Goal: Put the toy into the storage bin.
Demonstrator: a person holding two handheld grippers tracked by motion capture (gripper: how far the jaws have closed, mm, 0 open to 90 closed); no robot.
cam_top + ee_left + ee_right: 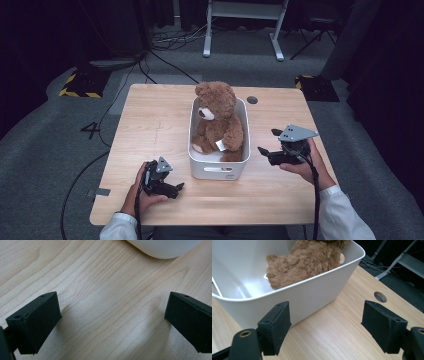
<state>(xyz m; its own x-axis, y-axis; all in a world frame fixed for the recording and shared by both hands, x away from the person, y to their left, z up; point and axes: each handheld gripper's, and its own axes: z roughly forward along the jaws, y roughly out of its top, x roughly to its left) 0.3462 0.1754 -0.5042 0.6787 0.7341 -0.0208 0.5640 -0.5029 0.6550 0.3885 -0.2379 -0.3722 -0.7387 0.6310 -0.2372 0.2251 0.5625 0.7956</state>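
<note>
Teddy bear (218, 121) whole from above, paw fur inside bin (317, 293) past right gripper (325, 325)

teddy bear (218, 120) in bin (218, 170), on table (150, 125)

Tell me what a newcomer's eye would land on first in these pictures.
First comes the brown teddy bear, sitting upright in a white plastic bin at the middle of the light wooden table. Next come the two black hand-held tools: the left tool low on the table beside the bin, the right tool open-jawed, pointing at the bin's other side.
</note>
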